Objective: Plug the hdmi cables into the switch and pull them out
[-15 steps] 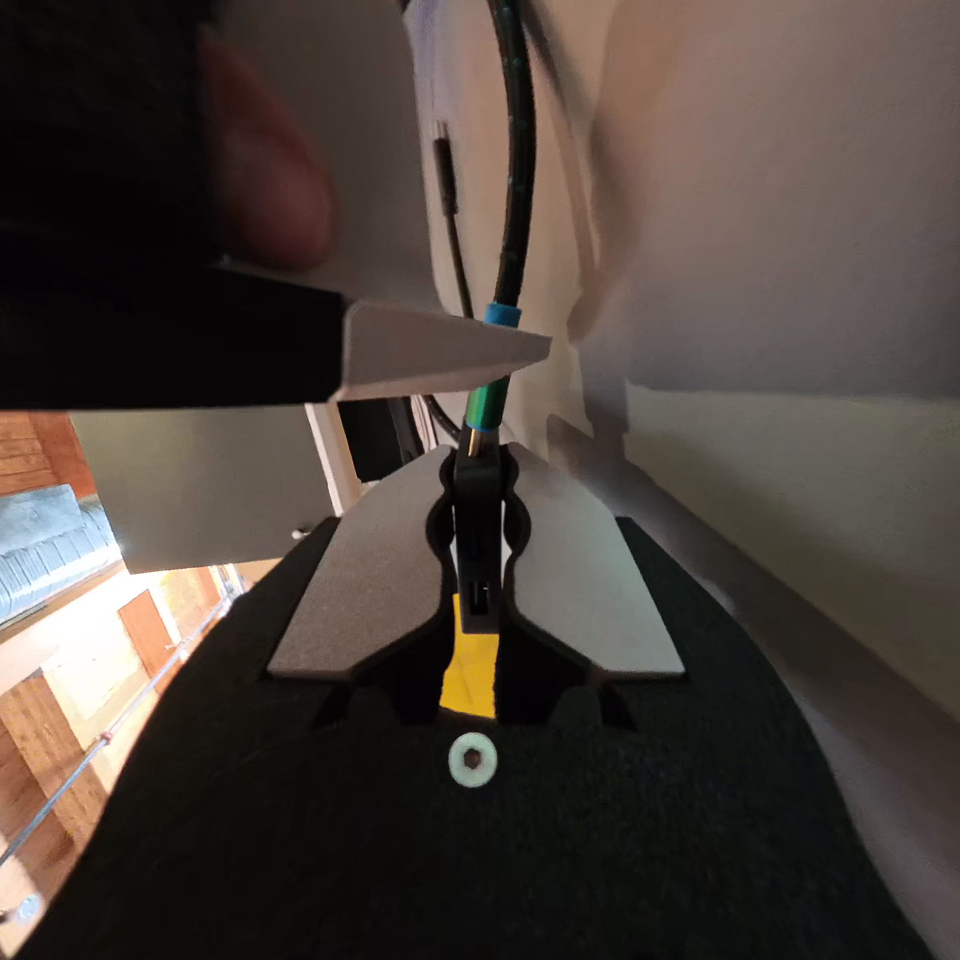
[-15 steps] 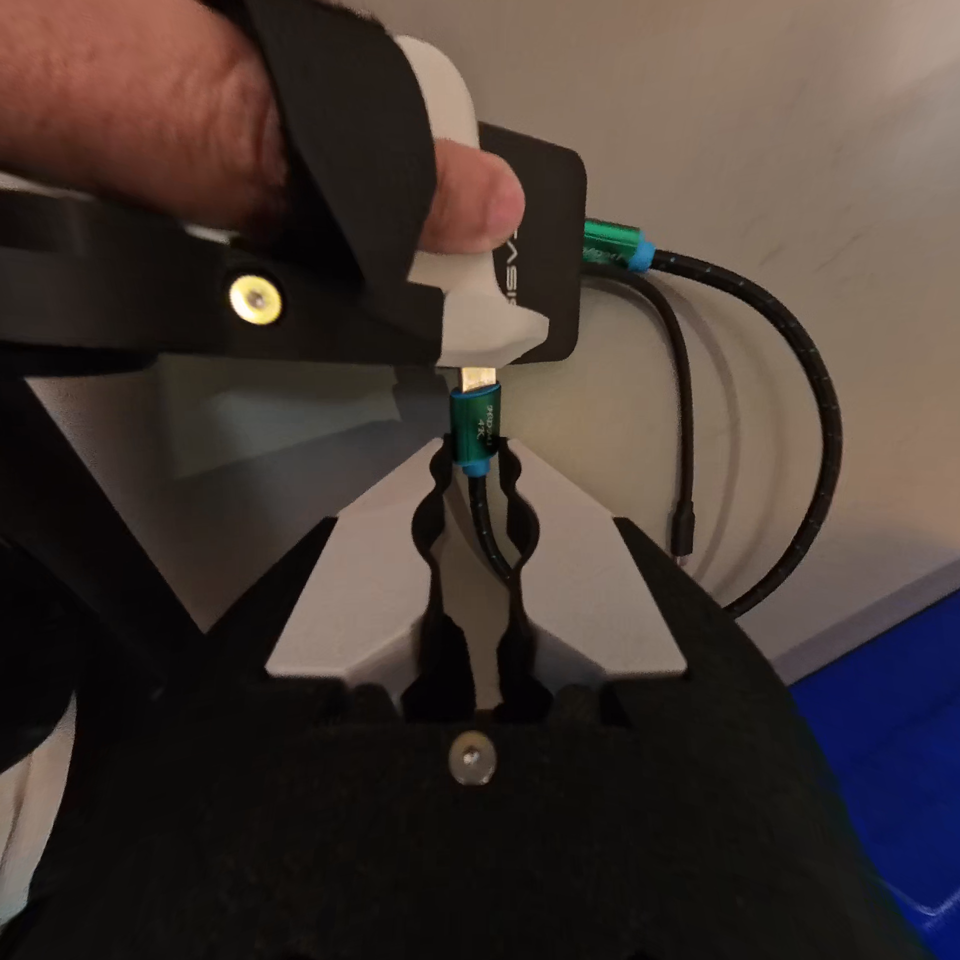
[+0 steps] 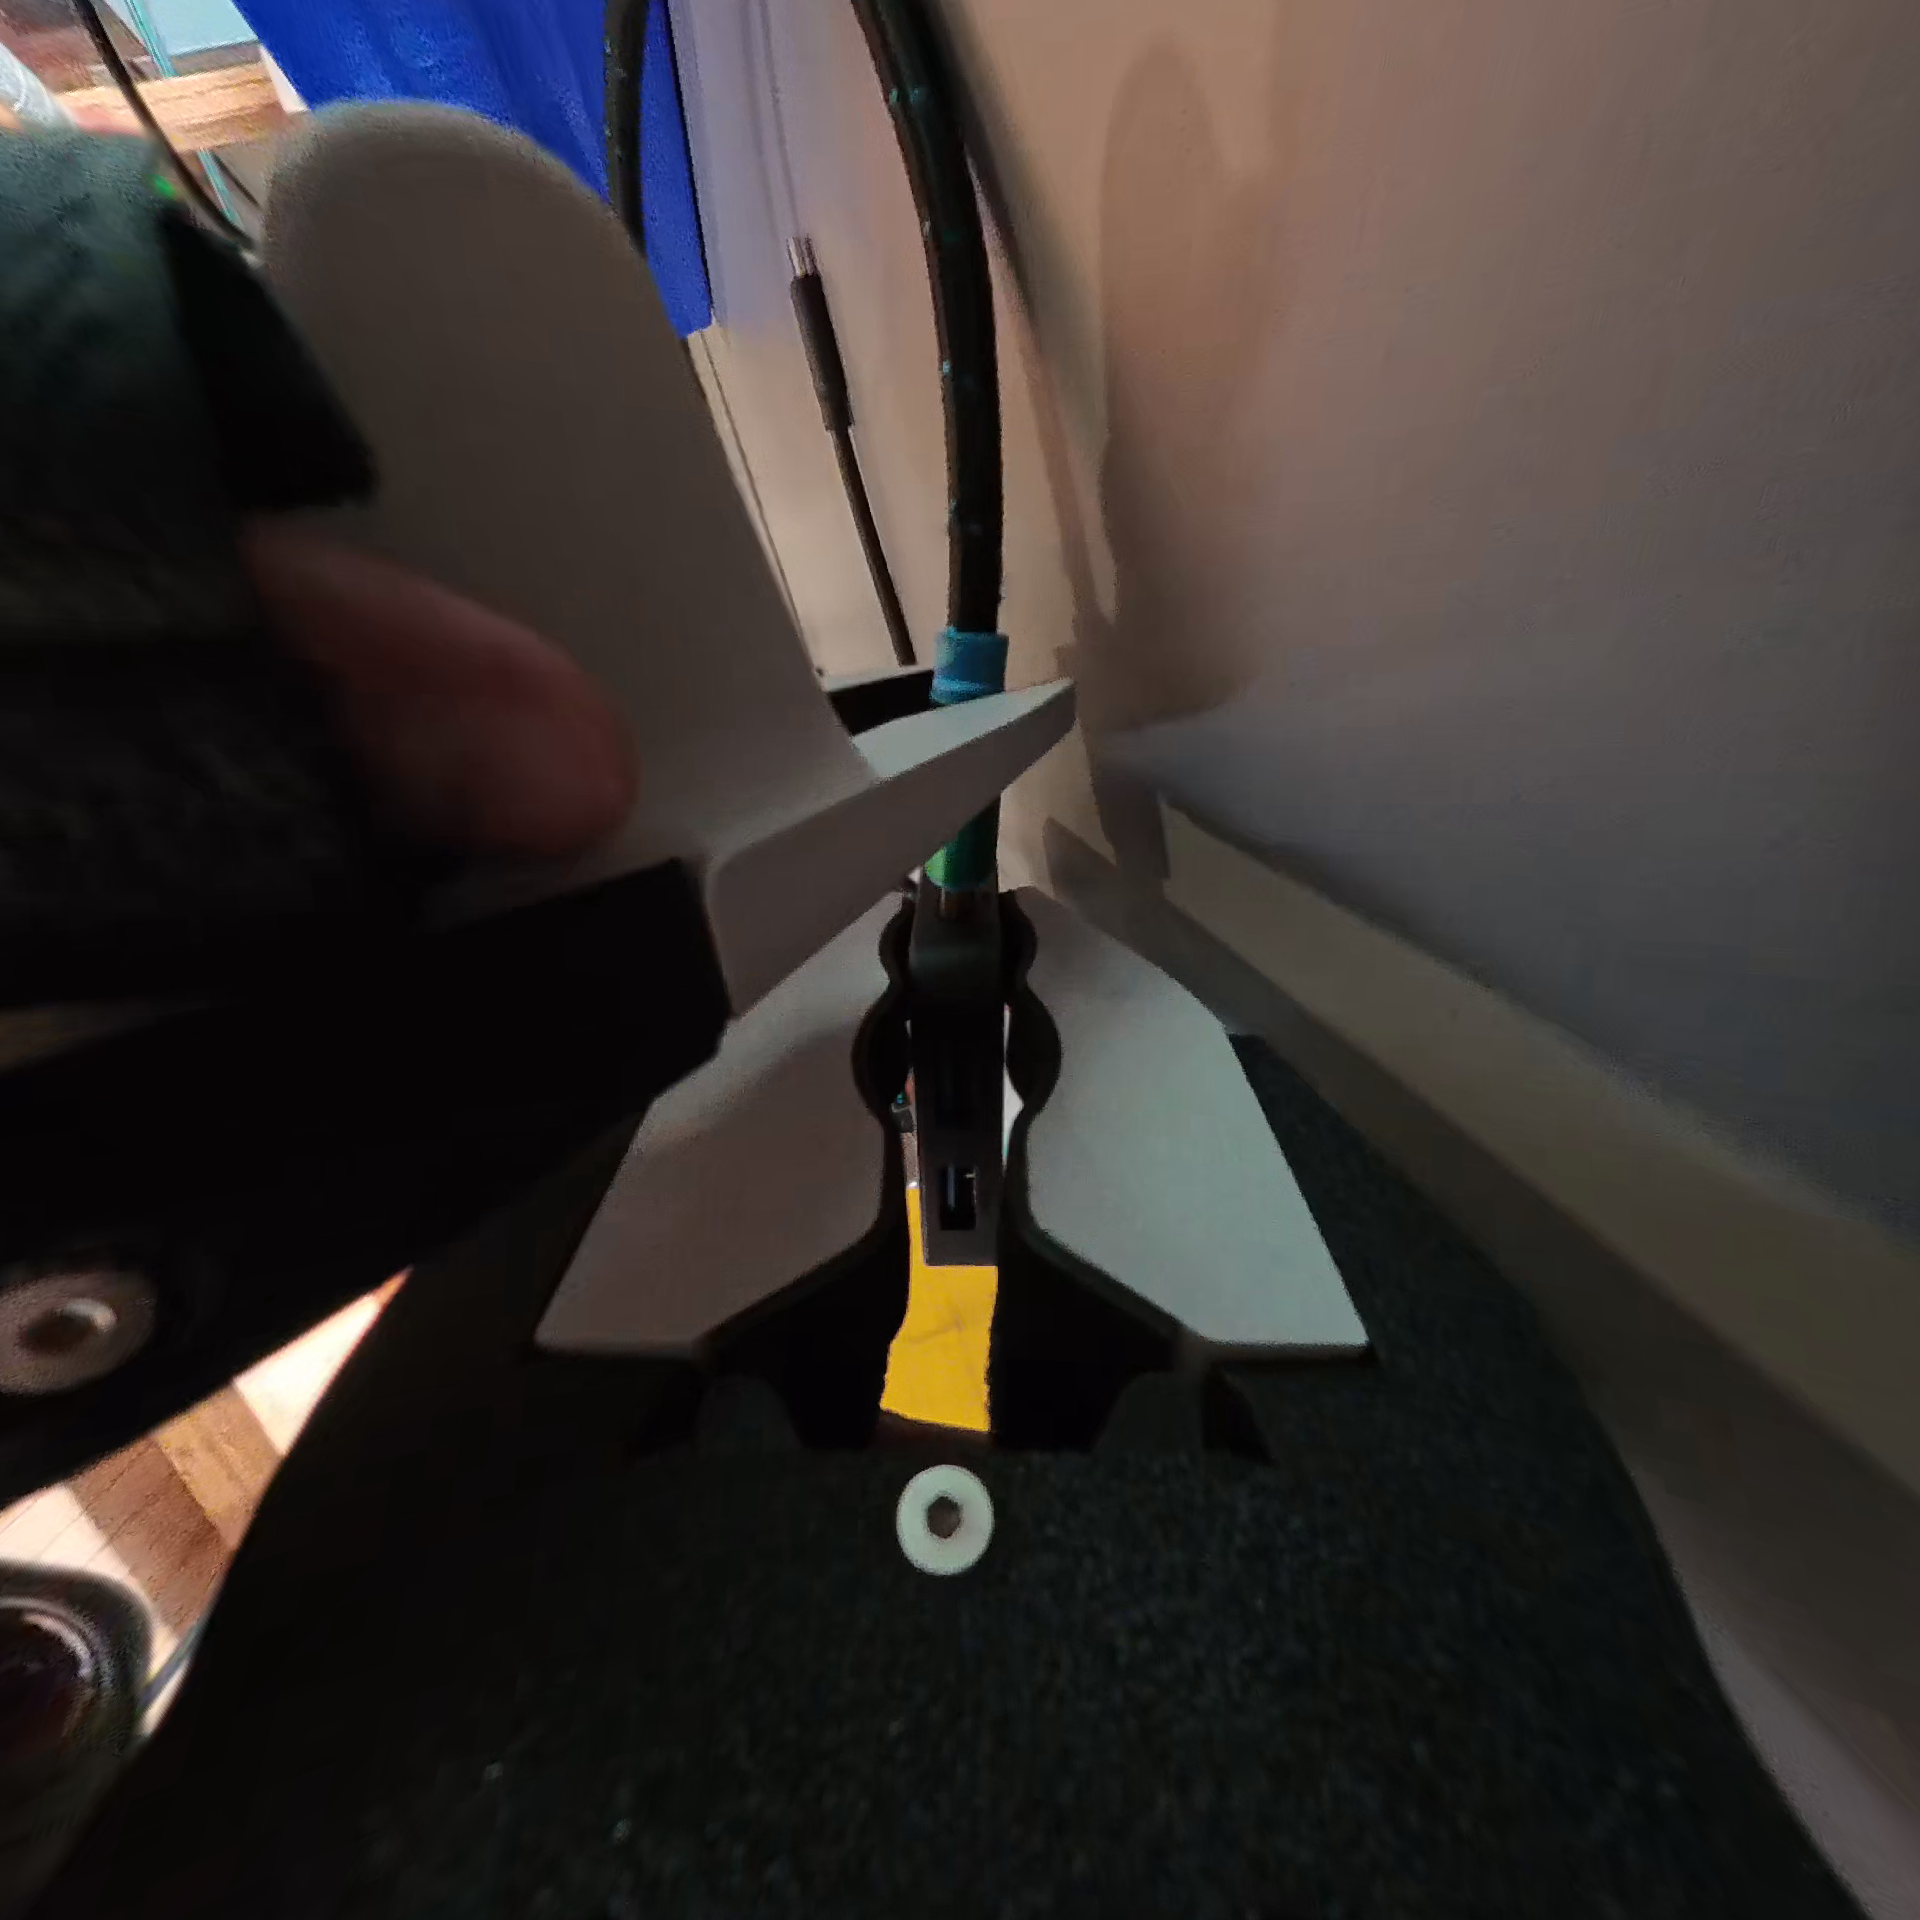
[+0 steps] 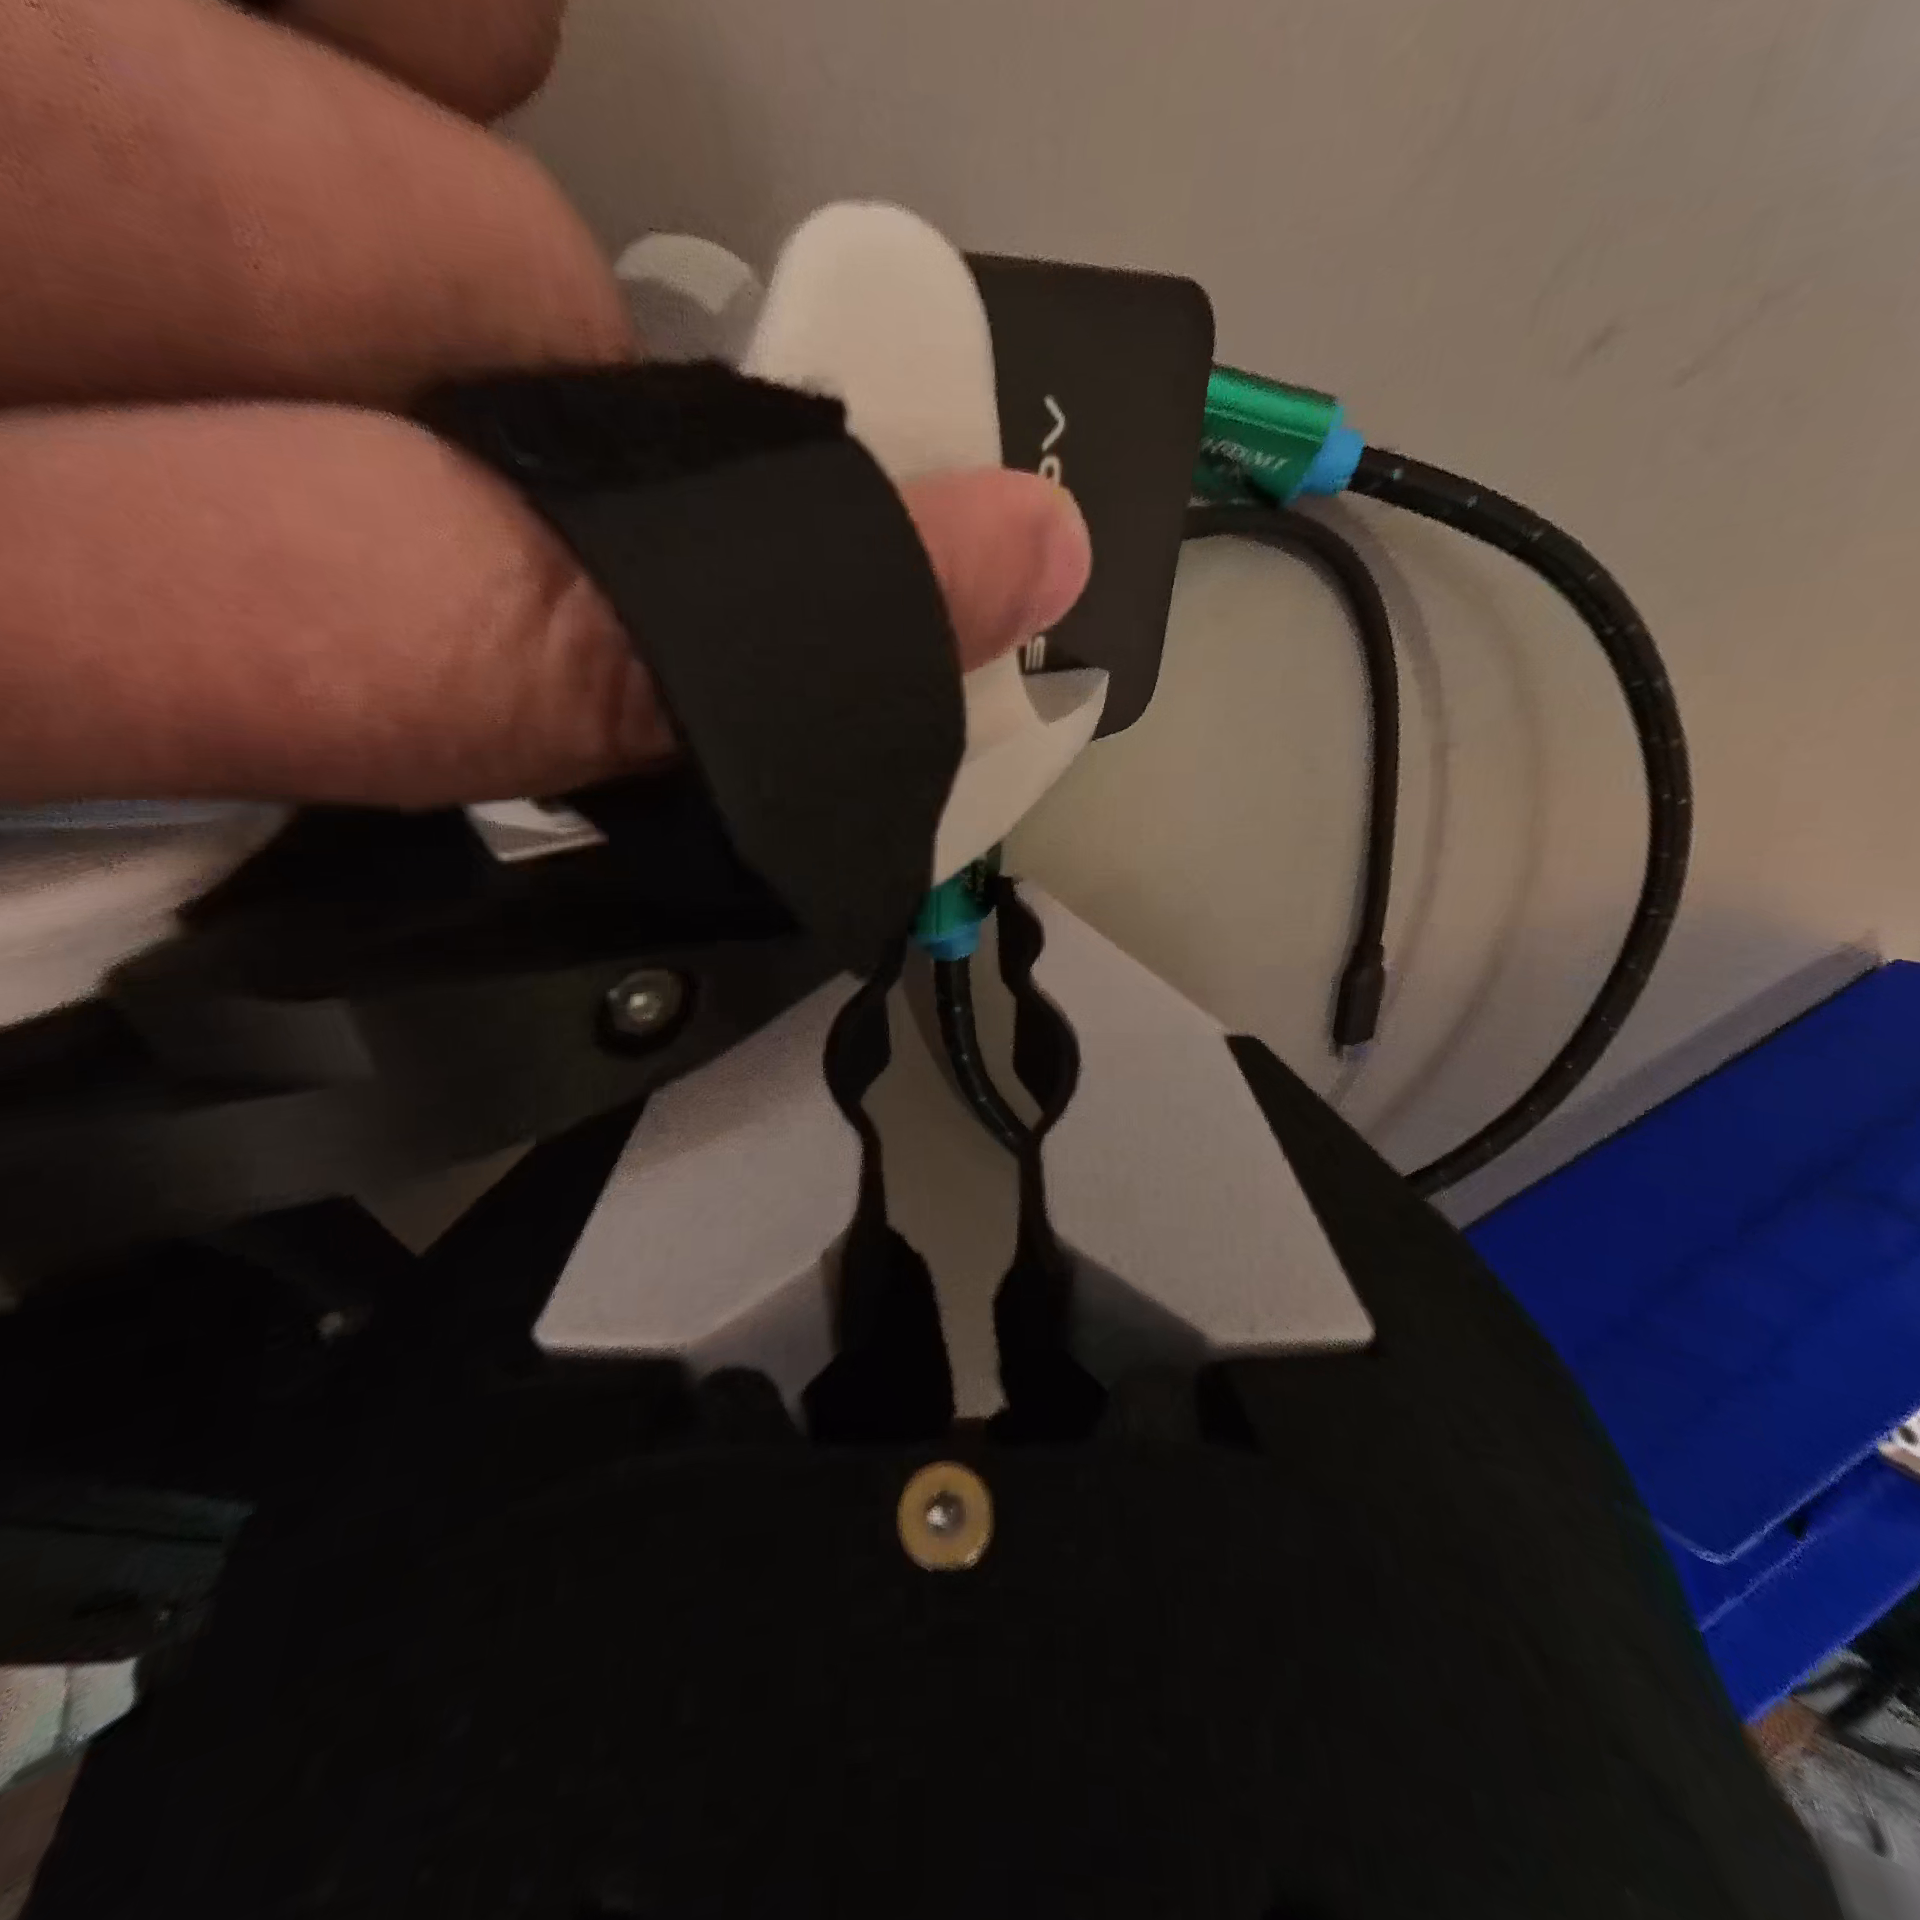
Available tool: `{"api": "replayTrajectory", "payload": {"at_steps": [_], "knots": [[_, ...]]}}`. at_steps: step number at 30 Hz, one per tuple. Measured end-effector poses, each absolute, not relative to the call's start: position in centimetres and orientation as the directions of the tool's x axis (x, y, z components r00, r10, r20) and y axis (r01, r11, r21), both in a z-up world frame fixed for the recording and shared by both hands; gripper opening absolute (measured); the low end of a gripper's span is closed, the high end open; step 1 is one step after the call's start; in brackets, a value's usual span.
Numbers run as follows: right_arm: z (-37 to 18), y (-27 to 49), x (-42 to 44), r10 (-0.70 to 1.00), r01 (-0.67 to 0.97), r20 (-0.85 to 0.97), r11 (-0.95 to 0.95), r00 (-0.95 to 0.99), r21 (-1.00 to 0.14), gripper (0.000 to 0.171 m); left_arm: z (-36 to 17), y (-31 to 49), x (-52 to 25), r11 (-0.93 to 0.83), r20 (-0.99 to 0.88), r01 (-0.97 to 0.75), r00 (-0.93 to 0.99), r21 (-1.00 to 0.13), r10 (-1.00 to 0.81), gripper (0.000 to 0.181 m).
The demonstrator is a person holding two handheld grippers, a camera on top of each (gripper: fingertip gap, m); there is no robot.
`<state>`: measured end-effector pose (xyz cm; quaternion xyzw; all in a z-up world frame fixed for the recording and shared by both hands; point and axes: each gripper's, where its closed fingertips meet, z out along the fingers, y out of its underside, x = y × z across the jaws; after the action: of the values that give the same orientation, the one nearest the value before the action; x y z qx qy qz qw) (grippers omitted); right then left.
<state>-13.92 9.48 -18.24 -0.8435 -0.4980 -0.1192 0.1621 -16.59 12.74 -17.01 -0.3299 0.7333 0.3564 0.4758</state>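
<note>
The right gripper [image 4: 951,925] pinches the green plug [image 4: 948,920], now pushed closer to the switch [image 4: 1101,468]. The left gripper [image 3: 956,935] squeezes the switch. It looks nearly plugged in.

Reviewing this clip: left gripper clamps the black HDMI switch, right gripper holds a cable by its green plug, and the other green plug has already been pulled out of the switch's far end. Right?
Not quite. The other green plug is plugged into the far end of the HDMI switch, as the right wrist view shows. The rest holds: the left gripper clamps the switch, and the right gripper holds the near green plug.
</note>
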Motion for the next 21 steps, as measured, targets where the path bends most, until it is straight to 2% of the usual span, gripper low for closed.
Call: {"api": "replayTrajectory", "payload": {"at_steps": [1,3,5,8,11,13,15,18,21], "knots": [[-18.2,9.4,-13.9,0.804,0.879,0.356,-0.450,0.476,-0.161,0.016,-17.0,12.7,-16.6,0.530,-0.933,-0.823,-0.328,0.204,-0.149,0.013],[-18.2,9.4,-14.3,0.807,0.856,0.287,-0.469,0.515,-0.218,0.016,-17.0,12.8,-16.9,0.535,-0.934,-0.823,-0.321,0.194,-0.155,0.014],[-17.8,9.4,-14.9,0.814,0.832,0.219,-0.472,0.538,-0.292,0.017,-16.9,12.9,-17.1,0.541,-0.939,-0.830,-0.280,0.134,-0.198,0.013],[-16.3,10.0,-15.9,0.823,0.771,0.136,-0.441,0.552,-0.460,0.018,-16.4,13.3,-17.4,0.534,-0.945,-0.845,-0.202,0.035,-0.258,0.014],[-14.0,11.0,-15.3,0.799,0.676,0.076,-0.449,0.597,-0.584,0.029,-15.9,14.2,-18.2,0.496,-0.943,-0.866,-0.116,-0.058,-0.312,0.014],[-10.8,11.6,-15.3,0.784,0.551,0.020,-0.417,0.620,-0.723,0.029,-15.2,15.1,-19.0,0.454,-0.937,-0.879,-0.025,-0.145,-0.347,0.014],[-7.1,10.5,-16.5,0.830,0.354,-0.121,-0.359,0.545,-0.864,0.029,-14.2,16.1,-20.0,0.405,-0.927,-0.885,0.074,-0.231,-0.368,0.014],[-5.2,8.2,-17.5,0.883,0.147,-0.239,-0.321,0.404,-0.936,0.029,-12.6,17.5,-21.4,0.324,-0.886,-0.866,0.240,-0.380,-0.398,0.014],[-9.0,10.1,-17.3,0.813,0.111,-0.265,-0.371,0.519,-0.922,0.034,-10.9,17.7,-21.8,0.313,-0.861,-0.829,0.336,-0.463,-0.383,0.014]]}}
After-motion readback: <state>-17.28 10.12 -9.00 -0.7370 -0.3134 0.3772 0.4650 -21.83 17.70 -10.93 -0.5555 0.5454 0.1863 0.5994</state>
